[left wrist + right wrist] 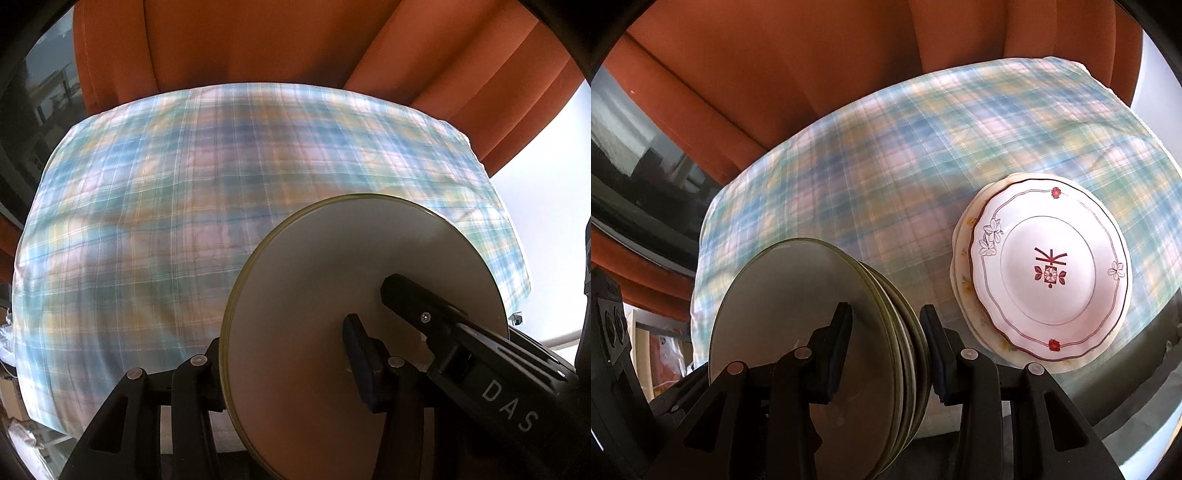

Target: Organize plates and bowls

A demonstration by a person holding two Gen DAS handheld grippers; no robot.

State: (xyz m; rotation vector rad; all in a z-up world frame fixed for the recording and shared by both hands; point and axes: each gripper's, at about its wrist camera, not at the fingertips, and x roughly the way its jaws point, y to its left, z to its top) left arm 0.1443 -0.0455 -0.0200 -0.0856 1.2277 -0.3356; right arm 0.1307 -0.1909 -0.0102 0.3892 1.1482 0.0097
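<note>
The left claw (284, 365) squeezed the green plates (354, 295) by their rim, and the right claw (886, 354) squeezed the same stack from its side. The stack stood on edge above the checked worktop (868, 177). It looked heavy, slippery and easy to break. To the right, flowered plates (1049, 269) lay flat.

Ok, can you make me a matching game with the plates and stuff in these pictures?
Things:
1. green plates
2. flowered plate
3. checked cloth
4. curtain

Descriptions:
A. orange, behind the table
B. lying flat on top of a pile
C. held on edge by both grippers
D. spread over the table

Pairs: 1-C, 2-B, 3-D, 4-A
</note>
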